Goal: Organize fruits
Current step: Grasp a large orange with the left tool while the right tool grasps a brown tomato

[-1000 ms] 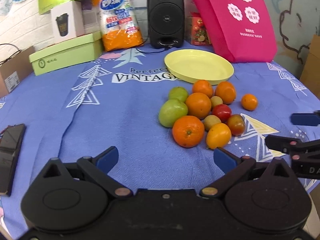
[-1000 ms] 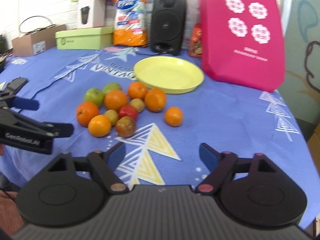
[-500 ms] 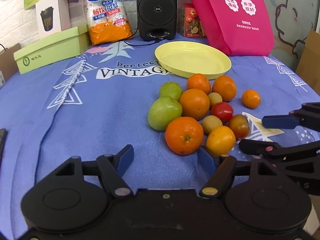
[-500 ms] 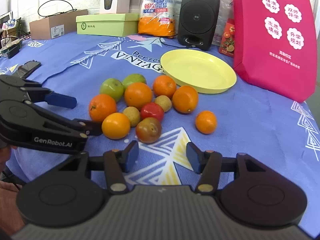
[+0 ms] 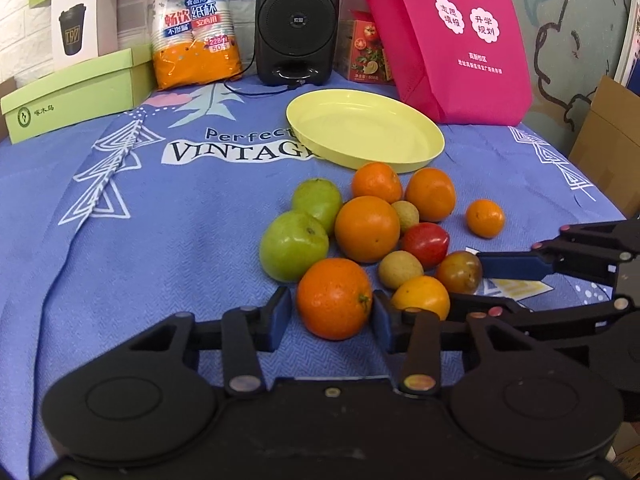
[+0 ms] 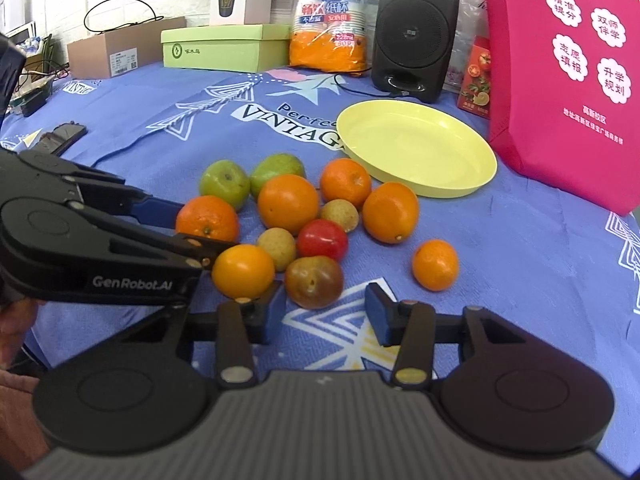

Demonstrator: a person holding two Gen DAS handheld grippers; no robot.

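Closing around the nearest orange, the left gripper tilts down toward the blue-clothed table; its pads flank the fruit with slim gaps visible, not yet pressing. In the right wrist view the right gripper also slopes down, jaws closing with a dark plum just ahead of them, not held. The fruit pile sits mid-frame, just below the empty yellow plate. Only the right view shows a hand at lower left and a cardboard box at upper left; only the left view shows the right gripper's 2 fingers reaching beside the plum.
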